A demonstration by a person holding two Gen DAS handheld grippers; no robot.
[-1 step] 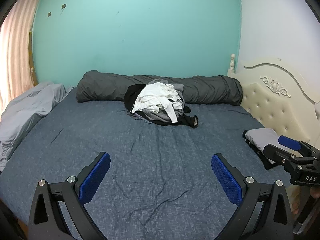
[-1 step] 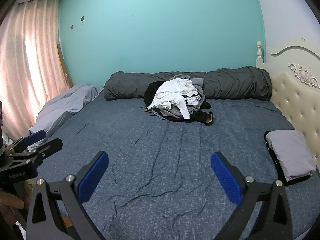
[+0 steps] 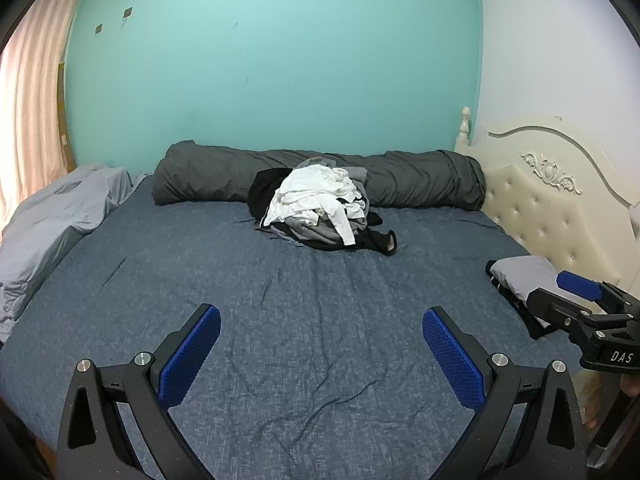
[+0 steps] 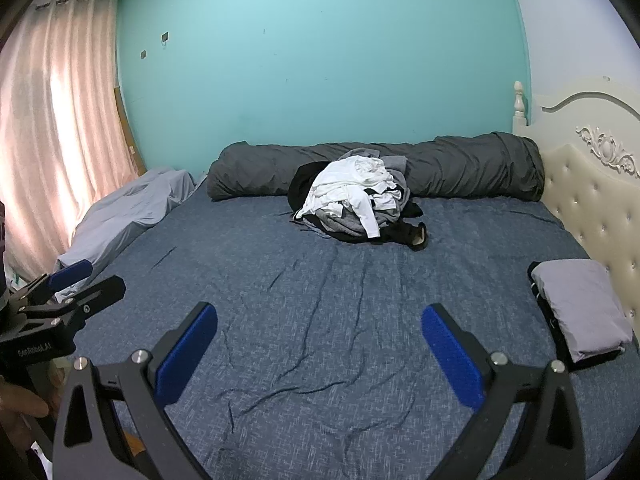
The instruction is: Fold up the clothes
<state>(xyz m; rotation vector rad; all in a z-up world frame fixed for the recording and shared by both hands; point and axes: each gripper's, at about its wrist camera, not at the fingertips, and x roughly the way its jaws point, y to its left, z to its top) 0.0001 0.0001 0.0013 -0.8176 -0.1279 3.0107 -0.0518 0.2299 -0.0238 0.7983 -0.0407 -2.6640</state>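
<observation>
**Both grippers wide open, empty, over the near bed**

We see the bed (image 3: 320, 312) fill both views; its near edge is cut off by the frame and by our own fingers. Blue-grey sheet, creased, bare in the middle. Headboard (image 4: 592, 200) on the right is clipped by the lens rim in both views. Teal wall (image 3: 272, 60) behind, pink curtain (image 4: 52, 120) at the left, partly cropped.

Dark grey rolled duvet (image 4: 460, 168) lies along the far edge against the wall. Light grey bedding (image 3: 52, 216) is bunched at the left edge; its lower end runs out of view.

Clothes pile (image 3: 320, 208) sits at the far middle of the bed, touching the duvet. White garment on top, grey and black ones under it. We can't tell how many items, or what each one is. A black piece trails out on the right of the pile.

Folded stack (image 4: 580, 308) lies by the headboard on the right: grey item on top, something black under it, mostly hidden. In the left wrist view the right gripper covers part of it.

Left gripper (image 3: 320, 354): jaws spread fully, nothing between them, well short of the pile. Right gripper (image 4: 320, 354): same, fully spread, empty. A hand (image 4: 20, 404) on the left gripper's grip shows only at the frame edge.
</observation>
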